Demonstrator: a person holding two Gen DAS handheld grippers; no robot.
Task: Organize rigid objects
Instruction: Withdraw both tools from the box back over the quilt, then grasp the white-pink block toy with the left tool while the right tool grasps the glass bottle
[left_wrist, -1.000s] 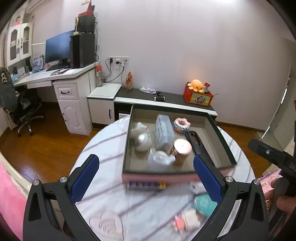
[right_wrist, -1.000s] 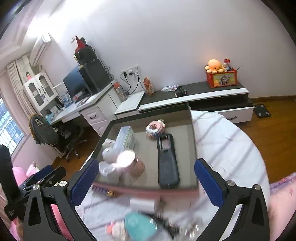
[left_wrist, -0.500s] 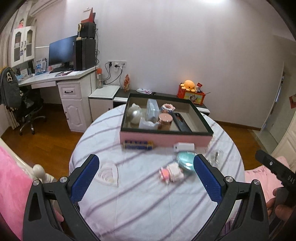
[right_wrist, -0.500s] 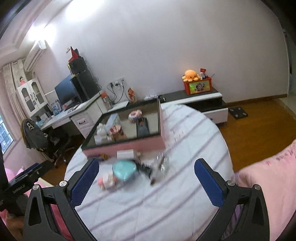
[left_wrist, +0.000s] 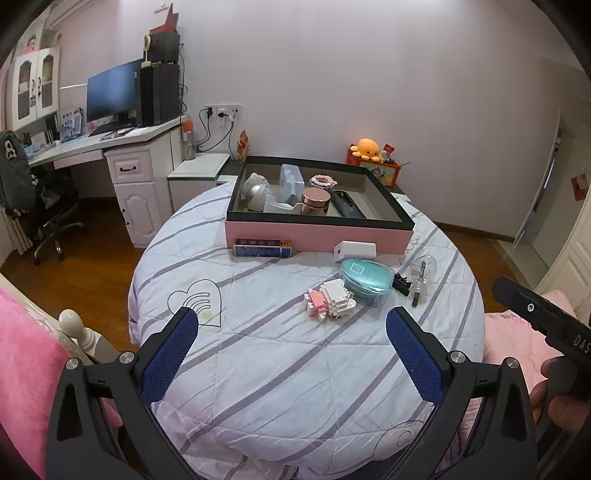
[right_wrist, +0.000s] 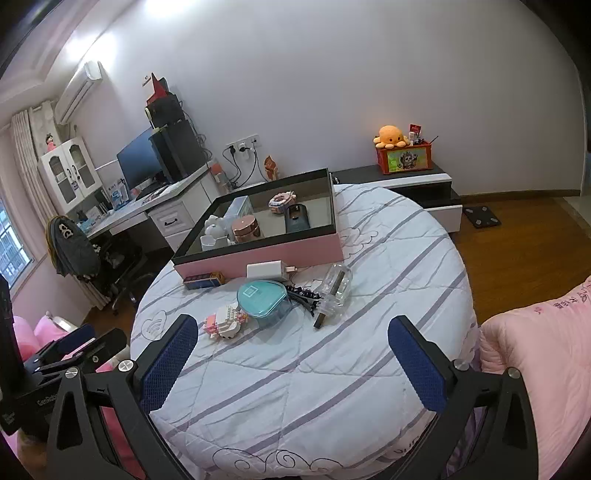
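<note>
left gripper (left_wrist: 291, 352) and right gripper (right_wrist: 293, 354): jaws wide, empty

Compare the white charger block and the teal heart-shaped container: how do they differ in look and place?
The white charger block is a plain white box lying right beside the pink box's front wall; the teal heart-shaped container is rounded, with see-through sides, and sits nearer the camera. The charger block is the smaller and flatter of the two. Both rest on the striped cloth, outside the pink box.
</note>
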